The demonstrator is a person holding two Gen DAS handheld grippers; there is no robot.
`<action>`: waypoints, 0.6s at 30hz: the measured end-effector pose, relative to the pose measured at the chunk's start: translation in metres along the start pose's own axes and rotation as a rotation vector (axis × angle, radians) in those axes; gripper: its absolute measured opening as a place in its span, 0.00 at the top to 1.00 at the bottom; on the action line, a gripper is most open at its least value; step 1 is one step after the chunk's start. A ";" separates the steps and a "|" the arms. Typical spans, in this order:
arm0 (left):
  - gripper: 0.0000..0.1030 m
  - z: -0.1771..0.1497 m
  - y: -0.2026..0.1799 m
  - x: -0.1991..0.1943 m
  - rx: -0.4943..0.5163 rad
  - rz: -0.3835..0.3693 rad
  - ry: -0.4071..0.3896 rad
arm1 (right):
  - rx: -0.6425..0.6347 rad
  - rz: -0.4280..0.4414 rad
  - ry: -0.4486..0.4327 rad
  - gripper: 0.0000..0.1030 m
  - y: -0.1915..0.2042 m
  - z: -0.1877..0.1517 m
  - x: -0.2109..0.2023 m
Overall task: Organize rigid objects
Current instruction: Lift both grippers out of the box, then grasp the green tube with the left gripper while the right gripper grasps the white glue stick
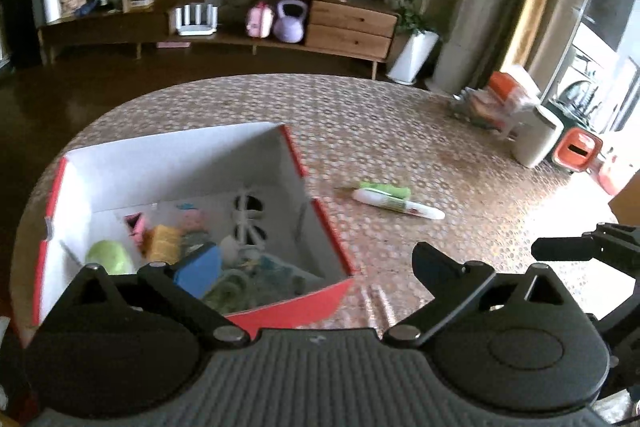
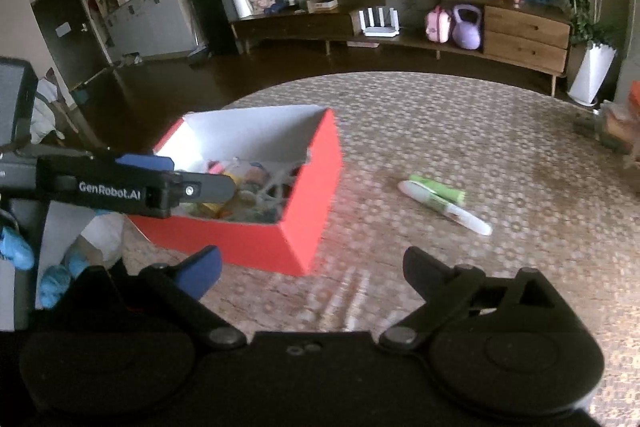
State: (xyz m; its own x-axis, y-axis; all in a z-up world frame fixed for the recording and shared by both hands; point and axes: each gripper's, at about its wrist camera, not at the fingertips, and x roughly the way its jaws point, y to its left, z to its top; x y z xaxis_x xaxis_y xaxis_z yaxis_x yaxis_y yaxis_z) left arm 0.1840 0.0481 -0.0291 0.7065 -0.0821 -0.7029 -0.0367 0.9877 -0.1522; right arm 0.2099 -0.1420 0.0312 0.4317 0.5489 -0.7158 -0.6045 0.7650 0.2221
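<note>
Left wrist view: the left gripper (image 1: 316, 267) has its jaws spread wide with nothing between them, one finger tipped with a blue pad (image 1: 200, 273) over the near corner of the box. The red box (image 1: 288, 311) stands on the desk (image 1: 400, 131), which is covered with a patterned brown-and-cream cloth; the box is cardboard, red outside and white inside, open at the top, with a white cut-out insert upright against its inner wall. Inside it lie small things in a loose heap: a pale green rounded piece (image 1: 110, 257), a yellow ribbed block (image 1: 164, 245), a pink piece (image 1: 136, 225) and some greenish bits that are too blurred to name. Out on the cloth, well apart from the box to its right, lie a white pen (image 1: 400, 205) with a green-and-red label and a green tube (image 1: 386, 189), touching side by side. In the right wrist view, the right gripper (image 2: 312, 269) also stands wide open and empty, above bare cloth in front of the box (image 2: 248, 243), whose red long side and short end face the camera. The pen (image 2: 452, 209) and tube (image 2: 440, 189) lie to the right of the box. The left gripper's finger (image 2: 132, 187) reaches in from the left, over the box's near rim.
</note>
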 end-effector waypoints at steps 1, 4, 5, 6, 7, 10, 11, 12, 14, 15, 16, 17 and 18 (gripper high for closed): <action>0.01 0.000 -0.004 0.003 0.004 -0.003 0.001 | -0.003 -0.011 -0.001 0.06 -0.005 -0.003 0.000; 0.00 0.001 -0.018 0.014 0.015 -0.009 0.009 | -0.011 -0.038 0.000 0.07 -0.022 -0.009 0.000; 0.00 0.002 -0.022 0.018 0.018 -0.011 0.013 | -0.011 -0.049 0.000 0.08 -0.027 -0.010 0.001; 0.00 0.004 -0.026 0.023 0.022 -0.011 0.017 | -0.010 -0.060 0.001 0.08 -0.033 -0.011 0.004; 0.00 0.005 -0.030 0.027 0.025 -0.009 0.020 | -0.006 -0.066 0.003 0.08 -0.040 -0.011 0.006; 0.00 0.013 -0.042 0.042 0.041 -0.008 0.044 | 0.002 -0.082 0.011 0.11 -0.058 -0.013 0.014; 0.00 0.016 -0.045 0.046 0.046 -0.006 0.052 | 0.001 -0.085 0.016 0.12 -0.063 -0.013 0.018; 0.00 0.020 -0.049 0.052 0.050 0.000 0.060 | -0.004 -0.089 0.020 0.12 -0.069 -0.014 0.022; 0.00 0.028 -0.057 0.064 0.057 0.004 0.079 | -0.014 -0.101 0.023 0.12 -0.077 -0.013 0.030; 0.00 0.033 -0.061 0.070 0.058 0.007 0.087 | -0.020 -0.104 0.025 0.12 -0.081 -0.012 0.033; 0.00 0.037 -0.065 0.076 0.058 0.014 0.093 | -0.025 -0.107 0.027 0.12 -0.084 -0.011 0.038; 0.00 0.042 -0.068 0.082 0.061 0.019 0.100 | -0.028 -0.112 0.029 0.12 -0.089 -0.009 0.043; 0.00 0.047 -0.073 0.089 0.066 0.024 0.107 | -0.033 -0.112 0.030 0.12 -0.092 -0.008 0.048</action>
State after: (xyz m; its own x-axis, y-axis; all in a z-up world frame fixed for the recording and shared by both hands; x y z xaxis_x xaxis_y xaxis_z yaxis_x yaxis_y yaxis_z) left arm 0.2829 -0.0246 -0.0479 0.6264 -0.0689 -0.7765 -0.0031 0.9959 -0.0909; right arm 0.2809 -0.1890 -0.0286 0.4774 0.4500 -0.7547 -0.5754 0.8093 0.1185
